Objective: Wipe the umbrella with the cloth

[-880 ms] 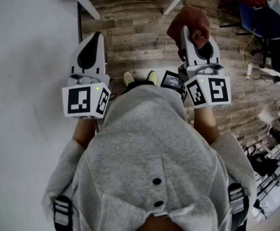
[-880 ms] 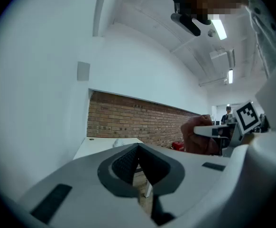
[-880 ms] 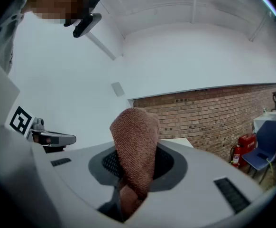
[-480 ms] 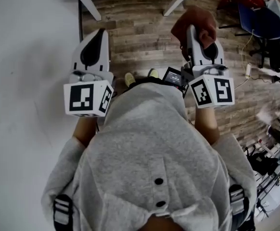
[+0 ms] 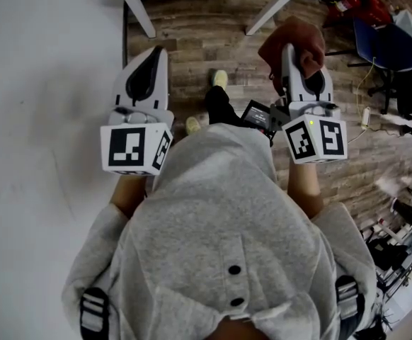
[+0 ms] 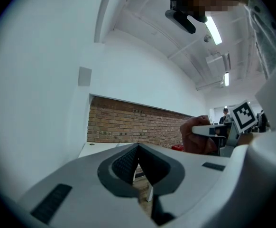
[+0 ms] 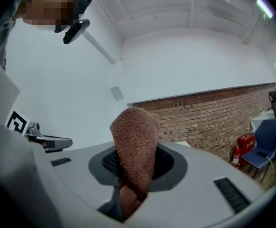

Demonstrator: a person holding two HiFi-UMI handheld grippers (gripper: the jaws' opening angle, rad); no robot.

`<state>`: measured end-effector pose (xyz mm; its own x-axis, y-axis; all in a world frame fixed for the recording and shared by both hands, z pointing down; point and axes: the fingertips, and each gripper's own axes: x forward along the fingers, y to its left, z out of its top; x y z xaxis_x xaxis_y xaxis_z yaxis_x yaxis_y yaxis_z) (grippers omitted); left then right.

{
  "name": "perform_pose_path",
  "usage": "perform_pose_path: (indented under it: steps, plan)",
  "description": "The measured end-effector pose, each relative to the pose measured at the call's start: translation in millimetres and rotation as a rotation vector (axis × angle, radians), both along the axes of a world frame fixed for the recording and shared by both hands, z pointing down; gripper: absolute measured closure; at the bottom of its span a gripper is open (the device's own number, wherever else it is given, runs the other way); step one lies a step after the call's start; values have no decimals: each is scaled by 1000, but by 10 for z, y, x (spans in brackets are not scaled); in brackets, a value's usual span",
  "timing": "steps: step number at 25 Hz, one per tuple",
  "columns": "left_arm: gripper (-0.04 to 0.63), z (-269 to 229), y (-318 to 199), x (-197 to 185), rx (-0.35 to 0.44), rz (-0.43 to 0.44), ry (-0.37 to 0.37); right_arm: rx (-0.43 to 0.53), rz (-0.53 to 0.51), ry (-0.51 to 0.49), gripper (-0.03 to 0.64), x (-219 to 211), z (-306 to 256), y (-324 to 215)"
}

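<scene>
The left tool (image 6: pixel 138 151) is pointing level across the room, its jaws lying pressed together with nothing between them. Past the tips, a white table (image 6: pixel 97 148) is standing in front of a brick wall (image 6: pixel 128 125), with a strip of wooden floor (image 6: pixel 140 189) showing beneath it. At the right, the right tool (image 6: pixel 203 130) is reaching in, a brown cloth (image 6: pixel 195 141) bunching around its tip. Strip lights (image 6: pixel 214 28) are glowing on the white ceiling.
</scene>
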<state>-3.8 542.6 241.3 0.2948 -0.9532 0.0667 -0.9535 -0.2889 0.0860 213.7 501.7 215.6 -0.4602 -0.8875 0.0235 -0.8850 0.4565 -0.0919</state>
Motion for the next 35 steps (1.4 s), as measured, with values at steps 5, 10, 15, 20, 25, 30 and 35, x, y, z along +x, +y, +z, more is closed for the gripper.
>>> perform_pose_path:
  steps: [5, 10, 15, 20, 25, 30, 35]
  plan:
    - [581, 158, -158, -79, -14, -10, 13, -1, -18, -11, 515, -103, 138, -188]
    - [581, 193, -426, -138, -9, -11, 7, 27, -26, 40, 515, -186, 166, -394]
    - [581, 304, -774, -105, -20, 1, 10, 29, -12, 108, 515, -104, 307, -742]
    - [580, 407, -1252, -33, -44, 15, 3, -9, 1, 89, 515, -9, 446, -1224]
    - [581, 401, -1881, 81, -59, 27, -9, -30, 5, 80, 515, 85, 496, -1829]
    - [580, 329, -2428, 142, -60, 31, -11, -35, 4, 92, 515, 110, 477, -2345]
    - [580, 319, -2875, 228, -75, 18, -16, -43, -16, 105, 515, 184, 479, -2810]
